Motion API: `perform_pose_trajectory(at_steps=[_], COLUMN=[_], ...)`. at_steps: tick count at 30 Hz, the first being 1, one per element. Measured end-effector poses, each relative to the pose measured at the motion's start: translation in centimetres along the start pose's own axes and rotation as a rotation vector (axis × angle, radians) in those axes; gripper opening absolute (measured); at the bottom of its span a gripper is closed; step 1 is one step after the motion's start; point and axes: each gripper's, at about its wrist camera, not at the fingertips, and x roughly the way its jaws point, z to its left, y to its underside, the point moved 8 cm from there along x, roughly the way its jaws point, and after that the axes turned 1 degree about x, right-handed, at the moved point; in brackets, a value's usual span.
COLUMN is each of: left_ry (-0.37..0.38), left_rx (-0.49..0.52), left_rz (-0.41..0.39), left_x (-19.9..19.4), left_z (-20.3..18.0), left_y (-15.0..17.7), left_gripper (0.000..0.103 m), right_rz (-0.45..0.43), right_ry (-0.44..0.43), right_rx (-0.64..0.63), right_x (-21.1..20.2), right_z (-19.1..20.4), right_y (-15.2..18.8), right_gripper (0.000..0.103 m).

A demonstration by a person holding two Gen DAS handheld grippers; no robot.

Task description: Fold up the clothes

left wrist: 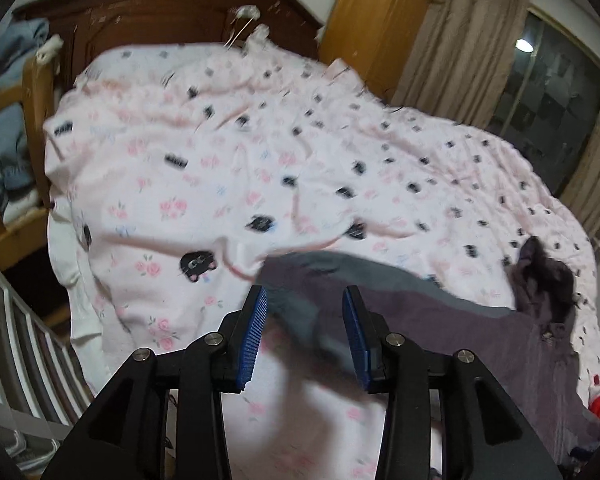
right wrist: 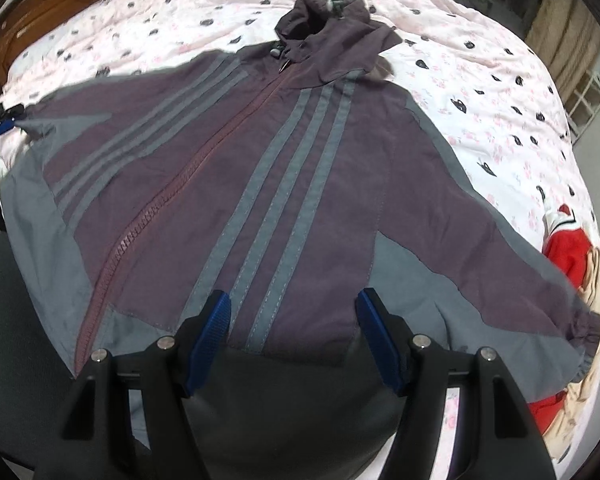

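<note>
A purple and grey zip-up jacket (right wrist: 228,184) with grey stripes lies spread front-up on the bed, hood at the far end. My right gripper (right wrist: 294,320) is open above the jacket's lower hem. In the left wrist view my left gripper (left wrist: 305,312) is open, with the jacket's grey sleeve end (left wrist: 300,304) lying between its blue pads (left wrist: 256,320); whether the pads touch the cloth is unclear. The left gripper also shows at the far left of the right wrist view (right wrist: 0,124), at the sleeve tip.
The bed is covered with a pink floral sheet (left wrist: 220,152) printed with black cats. A dark wooden headboard (left wrist: 172,8) stands behind. Red and beige clothes (right wrist: 572,256) lie at the bed's right edge. A wooden chair with blue clothes (left wrist: 8,128) stands left.
</note>
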Motion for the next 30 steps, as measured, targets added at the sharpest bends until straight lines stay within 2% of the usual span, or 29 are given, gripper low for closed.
perform_pose_trajectory(at_steps=[1, 3, 6, 9, 15, 19, 23, 27, 30], left_ry=[0.033, 0.124, 0.252, 0.359, 0.444, 0.485, 0.553, 0.516, 0.518], left_rx=[0.022, 0.074, 0.169, 0.267, 0.436, 0.524, 0.521, 0.571, 0.607], left_rz=[0.0, 0.018, 0.093, 0.177, 0.381, 0.472, 0.603, 0.654, 0.647], left_x=[-0.6, -1.7, -2.9, -4.0, -4.0, -3.6, -2.7, -1.5, -1.6], left_z=[-0.9, -3.0, -5.7, -8.1, -9.9, -10.8, -11.7, -12.0, -12.5], left_y=[0.2, 0.8, 2.6, 4.6, 10.2, 13.7, 15.7, 17.1, 17.6], left_gripper=[0.041, 0.055, 0.063, 0.065, 0.067, 0.067, 0.067, 0.067, 0.07], right_rz=[-0.012, -0.033, -0.051, -0.068, -0.047, -0.01, 0.048, 0.083, 0.113], right_ry=[-0.005, -0.018, -0.045, -0.086, -0.184, -0.191, -0.2, -0.233, -0.272], right_rx=[0.006, 0.023, 0.046, 0.063, 0.052, 0.011, -0.007, -0.013, 0.011], right_x=[-0.4, -1.2, -2.2, -3.3, -4.5, -5.0, -4.8, -4.0, -3.0], right_z=[-0.3, -1.0, -1.9, -2.8, -3.2, -3.7, -4.5, -4.7, -4.5], right_y=[0.0, 0.1, 0.4, 1.1, 4.2, 7.0, 9.9, 11.7, 12.2], right_gripper=[0.068, 0.068, 0.068, 0.068, 0.068, 0.068, 0.068, 0.068, 0.068])
